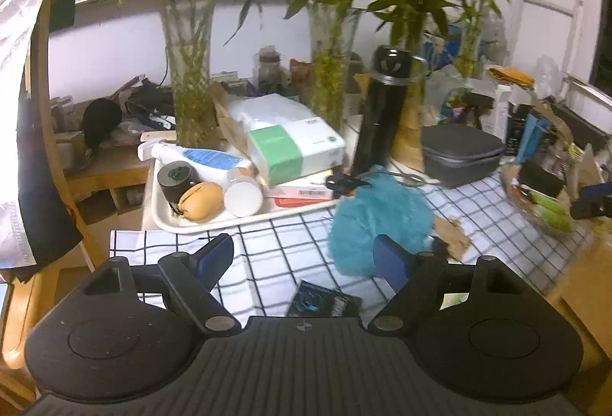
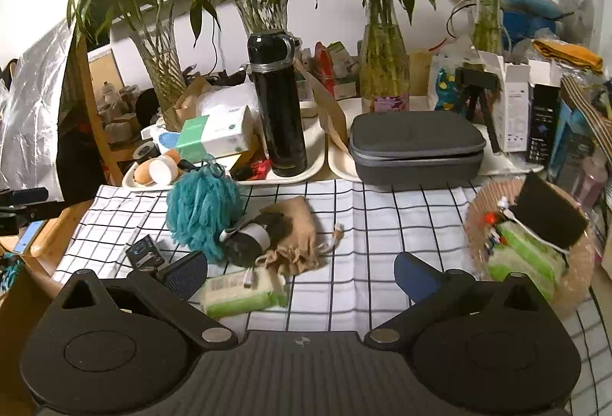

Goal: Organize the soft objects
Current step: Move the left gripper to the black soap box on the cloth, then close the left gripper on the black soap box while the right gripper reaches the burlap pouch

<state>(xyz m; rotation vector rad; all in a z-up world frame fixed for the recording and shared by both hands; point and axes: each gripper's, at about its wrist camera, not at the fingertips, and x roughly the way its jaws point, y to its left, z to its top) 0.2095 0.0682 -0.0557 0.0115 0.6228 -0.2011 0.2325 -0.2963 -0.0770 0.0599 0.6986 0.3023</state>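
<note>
A teal bath pouf lies on the checked cloth, just ahead of my left gripper, which is open and empty. In the right wrist view the pouf lies left of centre, next to a tan drawstring pouch with a dark object in it. A green tissue pack lies just ahead of my right gripper, which is open and empty. A woven basket at the right holds a green pack and a black sponge.
A small black packet lies near the left gripper. White trays behind the cloth carry bottles, a tissue box, a black flask and a grey case. Glass vases with bamboo stand behind. The table edge is at the left.
</note>
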